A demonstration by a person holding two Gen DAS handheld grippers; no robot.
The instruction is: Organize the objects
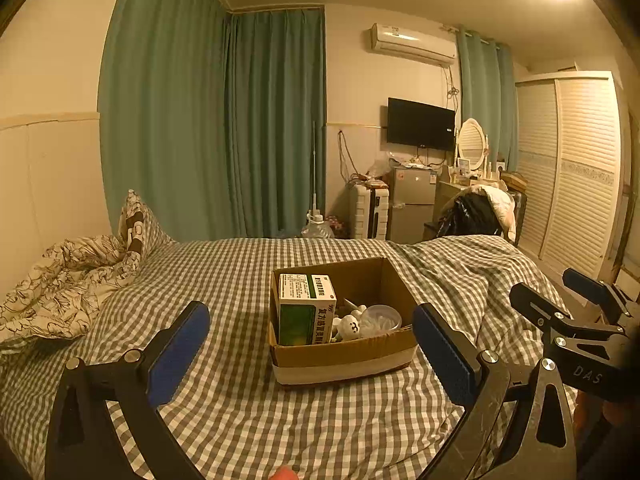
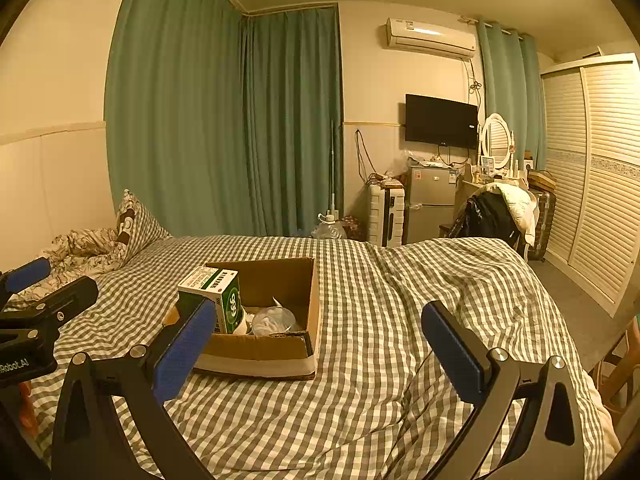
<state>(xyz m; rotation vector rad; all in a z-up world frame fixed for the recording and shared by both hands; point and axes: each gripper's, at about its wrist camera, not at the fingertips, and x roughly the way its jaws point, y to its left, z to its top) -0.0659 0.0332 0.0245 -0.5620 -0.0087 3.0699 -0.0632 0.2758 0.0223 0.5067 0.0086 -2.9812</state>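
A cardboard box (image 1: 344, 354) sits on the checked bed (image 1: 240, 420). In it stand a green-and-white medicine carton (image 1: 306, 308), a small white figurine (image 1: 352, 326) and a clear round container (image 1: 382, 318). My left gripper (image 1: 312, 346) is open and empty, its blue pads either side of the box, short of it. My right gripper (image 2: 318, 342) is open and empty, to the right of the box (image 2: 260, 352); the carton (image 2: 218, 296) and container (image 2: 274, 320) show there too. The right gripper also shows at the edge of the left wrist view (image 1: 560, 296).
A rumpled floral quilt (image 1: 60, 280) and pillow (image 1: 134, 224) lie at the bed's left. Beyond the bed stand a suitcase (image 1: 370, 212), small fridge (image 1: 412, 204), chair with clothes (image 1: 476, 212) and louvred wardrobe (image 1: 572, 168). Green curtains (image 1: 220, 120) hang behind.
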